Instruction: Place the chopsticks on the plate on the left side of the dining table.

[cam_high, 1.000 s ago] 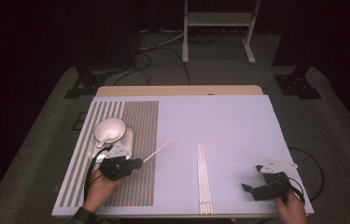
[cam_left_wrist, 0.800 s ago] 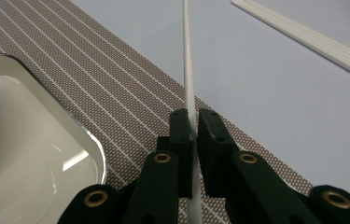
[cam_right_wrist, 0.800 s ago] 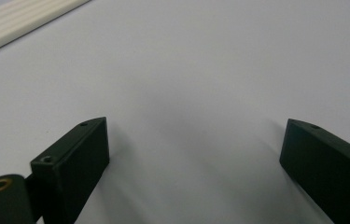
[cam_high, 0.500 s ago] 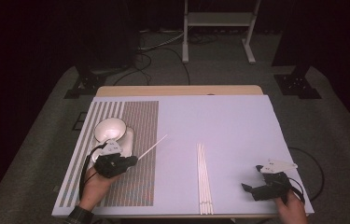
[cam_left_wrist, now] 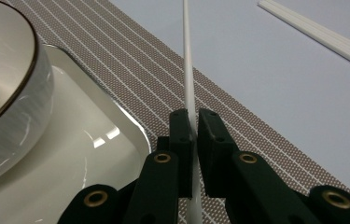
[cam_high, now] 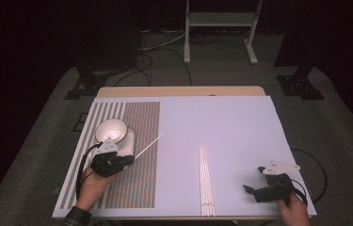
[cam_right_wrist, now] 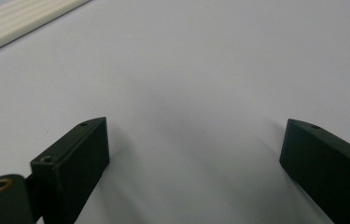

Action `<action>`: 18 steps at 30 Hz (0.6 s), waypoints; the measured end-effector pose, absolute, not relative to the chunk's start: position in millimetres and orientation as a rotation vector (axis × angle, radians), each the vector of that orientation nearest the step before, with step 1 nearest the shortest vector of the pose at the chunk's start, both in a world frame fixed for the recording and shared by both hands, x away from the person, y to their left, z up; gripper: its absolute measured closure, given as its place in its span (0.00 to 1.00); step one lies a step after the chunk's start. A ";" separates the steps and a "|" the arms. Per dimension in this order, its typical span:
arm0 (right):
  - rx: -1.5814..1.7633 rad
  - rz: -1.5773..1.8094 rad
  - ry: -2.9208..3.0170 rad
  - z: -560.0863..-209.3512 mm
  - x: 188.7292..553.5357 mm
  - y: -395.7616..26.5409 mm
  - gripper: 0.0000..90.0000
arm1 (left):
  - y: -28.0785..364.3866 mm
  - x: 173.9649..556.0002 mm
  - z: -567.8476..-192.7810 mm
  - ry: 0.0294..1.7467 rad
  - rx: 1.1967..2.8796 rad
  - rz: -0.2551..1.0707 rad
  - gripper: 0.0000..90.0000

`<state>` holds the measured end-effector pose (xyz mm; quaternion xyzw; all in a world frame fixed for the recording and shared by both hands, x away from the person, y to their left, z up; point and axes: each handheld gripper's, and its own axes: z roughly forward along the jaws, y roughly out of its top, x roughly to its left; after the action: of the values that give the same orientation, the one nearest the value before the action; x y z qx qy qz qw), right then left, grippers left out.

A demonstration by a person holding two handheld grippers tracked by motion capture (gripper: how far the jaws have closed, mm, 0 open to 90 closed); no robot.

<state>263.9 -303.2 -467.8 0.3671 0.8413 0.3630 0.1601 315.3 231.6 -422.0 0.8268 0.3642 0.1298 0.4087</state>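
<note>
striped mat (cam_high: 136,155) | left gripper (cam_left_wrist: 192,122) clamped on white stick (cam_left_wrist: 187,70) | right gripper (cam_right_wrist: 196,154) apart

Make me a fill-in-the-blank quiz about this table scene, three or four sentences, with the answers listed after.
1. The left tongs are shut on a thin white ____.
2. The bowl sits on a white ____.
3. The jaws of the right tongs stand ____, with nothing between them.
4. The bundle of sticks lies on the table between the striped mat and the ____ tongs.

Missing words: stick; tray; open; right
</note>
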 end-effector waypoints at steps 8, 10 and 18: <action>1.048 1.037 2.403 -467.8 263.9 -303.2 0.08 | 239.3 318.3 -421.3 0.942 2.077 0.336 0.94; 1.048 1.037 2.403 -467.8 263.9 -303.2 0.07 | 240.9 319.2 -421.3 0.951 2.073 0.340 0.94; 1.048 1.037 2.403 -467.8 263.9 -303.2 0.08 | 249.1 322.8 -421.1 0.979 2.070 0.358 0.94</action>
<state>263.9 -303.2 -467.8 0.3668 0.8414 0.3630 0.1604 322.8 249.1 -421.1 0.8185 0.3871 0.1415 0.4002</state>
